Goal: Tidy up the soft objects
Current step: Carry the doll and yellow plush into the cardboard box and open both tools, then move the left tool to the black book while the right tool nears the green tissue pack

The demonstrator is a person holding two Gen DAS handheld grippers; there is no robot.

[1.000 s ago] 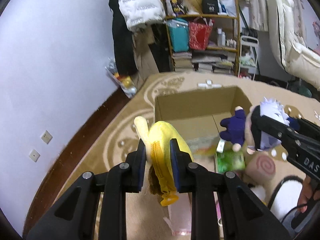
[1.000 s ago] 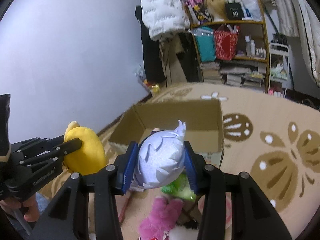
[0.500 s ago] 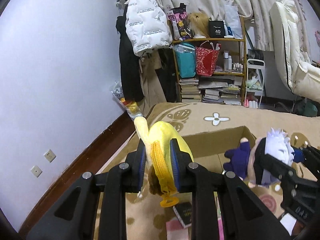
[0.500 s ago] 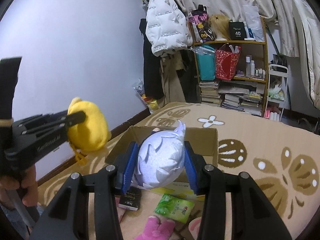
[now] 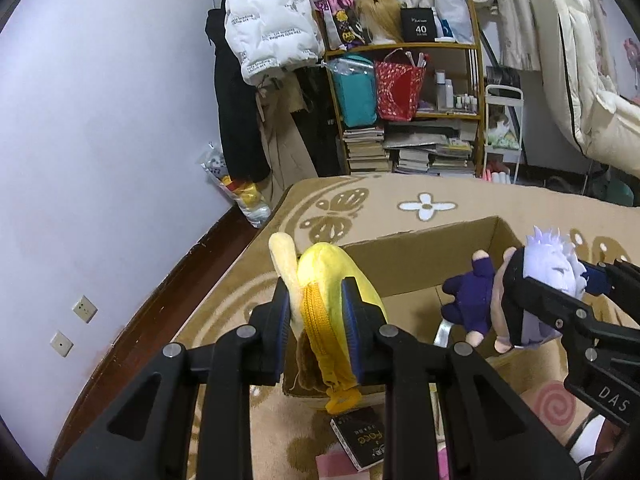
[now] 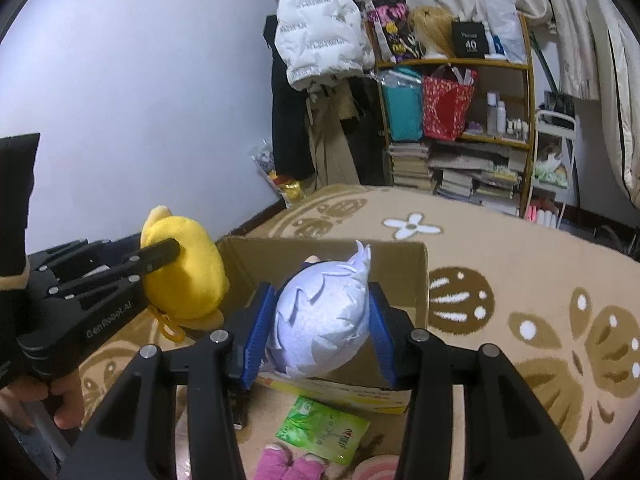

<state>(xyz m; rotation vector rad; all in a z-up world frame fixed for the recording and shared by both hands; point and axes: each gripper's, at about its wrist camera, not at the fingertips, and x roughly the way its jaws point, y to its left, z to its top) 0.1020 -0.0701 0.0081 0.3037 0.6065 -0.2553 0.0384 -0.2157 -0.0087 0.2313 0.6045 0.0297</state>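
Biggest risk: missing the box (image 5: 424,264). Both toys held above its near edge, not over the middle, so an early release likely to drop them onto the rug (image 6: 520,280) among the clutter near the green packet (image 6: 324,432) and dark booklet (image 5: 362,436).

Next: collision. Left gripper (image 5: 316,320) and right gripper (image 6: 320,324) close side by side at the same opening; arriving together could knock the toys or snag the yellow plush's zip loop on the cardboard.

Smaller: squashy filling could creep out of a grip.

Yellow plush (image 5: 332,280) clamped between the left fingers (image 5: 280,320), bulging toward 12 o'clock, loop hanging at 6. White-haired doll (image 6: 320,320) pinched by its head between the right fingers (image 6: 258,332), hair tuft at 12 o'clock, body hidden below in that view.
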